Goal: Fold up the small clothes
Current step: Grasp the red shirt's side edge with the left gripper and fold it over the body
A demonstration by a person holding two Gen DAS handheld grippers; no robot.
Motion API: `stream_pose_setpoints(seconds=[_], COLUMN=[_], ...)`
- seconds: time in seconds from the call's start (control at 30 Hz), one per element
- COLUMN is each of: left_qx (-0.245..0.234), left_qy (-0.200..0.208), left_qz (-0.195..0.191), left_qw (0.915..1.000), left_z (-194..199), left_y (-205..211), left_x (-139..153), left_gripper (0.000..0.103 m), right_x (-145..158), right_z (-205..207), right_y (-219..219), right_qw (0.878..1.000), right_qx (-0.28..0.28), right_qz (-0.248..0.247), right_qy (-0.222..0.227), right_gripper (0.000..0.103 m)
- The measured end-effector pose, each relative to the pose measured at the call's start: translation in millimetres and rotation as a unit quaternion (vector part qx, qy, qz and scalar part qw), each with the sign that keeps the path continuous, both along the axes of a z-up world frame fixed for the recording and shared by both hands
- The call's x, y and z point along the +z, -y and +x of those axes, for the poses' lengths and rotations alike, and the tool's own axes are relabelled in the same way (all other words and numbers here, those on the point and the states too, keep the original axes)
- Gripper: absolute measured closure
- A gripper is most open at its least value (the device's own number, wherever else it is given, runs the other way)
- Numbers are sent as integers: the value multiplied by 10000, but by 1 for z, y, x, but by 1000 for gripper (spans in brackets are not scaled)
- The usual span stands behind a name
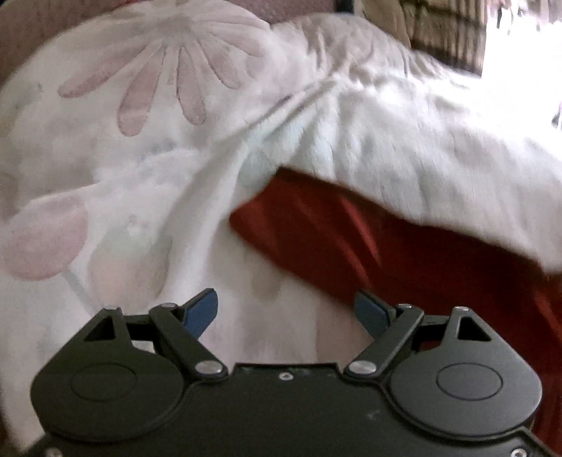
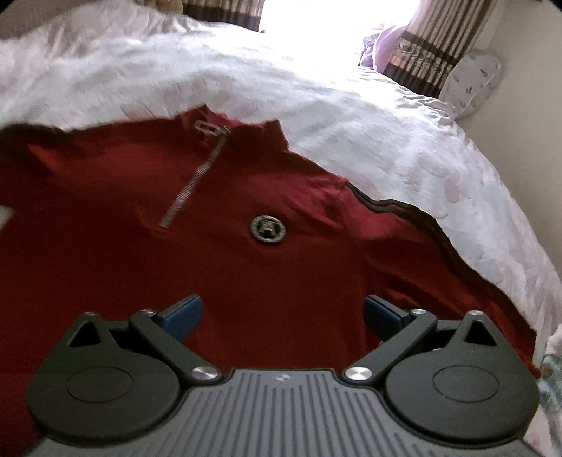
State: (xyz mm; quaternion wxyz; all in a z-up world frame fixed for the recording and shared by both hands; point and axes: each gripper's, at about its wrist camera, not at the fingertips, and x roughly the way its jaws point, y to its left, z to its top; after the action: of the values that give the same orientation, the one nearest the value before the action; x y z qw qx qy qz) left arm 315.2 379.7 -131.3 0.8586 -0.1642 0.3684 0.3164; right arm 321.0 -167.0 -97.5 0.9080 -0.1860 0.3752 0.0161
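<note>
Both grippers, the right gripper [image 2: 282, 316] over the red zip-neck shirt [image 2: 217, 225] lying face-up on the white bedspread [image 2: 351, 116] and the left gripper [image 1: 286, 313] beside it, are spread and empty, so folding seems unstarted; next, pinching a sleeve.

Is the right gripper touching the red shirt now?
Cannot tell. In the right wrist view the open right gripper is over the red shirt, but neither contact nor gap shows plainly.

Blown-out window [image 2: 316, 28] glare, motion-blurred bedspread [image 1: 386, 140], fisheye bending at edges
</note>
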Motion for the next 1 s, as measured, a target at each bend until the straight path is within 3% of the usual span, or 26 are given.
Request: stream_pose_setpoints(seconds=[0.1,0.23,0.37,0.47,0.5,0.53,0.6,0.7,0.8,0.9,1.0], left_qx=[-70,352,359,390,311,203,63,-111,-136,-184,-521], left_qy=[-106,-611,-366,-271,-327,-349,-372,-534,-320,-267,-118], left_qz=[-133,70,-187,119,140,102,-17,309,394,827,824], left_qw=[9998,9975,9985,9988,9989,9991,9993,9980,9986,9960,9952], left_z=[31,47,53,51,54,54,52,55,48,53,66], left_y=[-31,-69,-97,-93,-93,-90,-80,-66,-56,-31,6], left_x=[-12,-32,-40,-35,-36,-35,-30,-20,2,25,47], left_gripper=[16,14,14,24,47,97,98,98,98,98,98], right_x=[-13,-22,-21,-21,-21,-21,-21,-17,-10,-7,-6], right_z=[13,18,18,21,20,20,19,19,17,17,15], right_y=[11,23,24,23,21,22,23,28,37,46,52], right_qw=[9996,9985,9988,9986,9987,9989,9991,9991,9986,9981,9986], right_qx=[-270,-350,-231,-225,-212,-208,-244,-299,-360,-433,-435], right_qz=[-1,165,207,248,206,155,52,103,320,377,267], right_qy=[-106,-394,-379,-421,-415,-393,-349,-293,-238,-206,-159], right_gripper=[0,0,0,0,0,0,0,0,0,0,0])
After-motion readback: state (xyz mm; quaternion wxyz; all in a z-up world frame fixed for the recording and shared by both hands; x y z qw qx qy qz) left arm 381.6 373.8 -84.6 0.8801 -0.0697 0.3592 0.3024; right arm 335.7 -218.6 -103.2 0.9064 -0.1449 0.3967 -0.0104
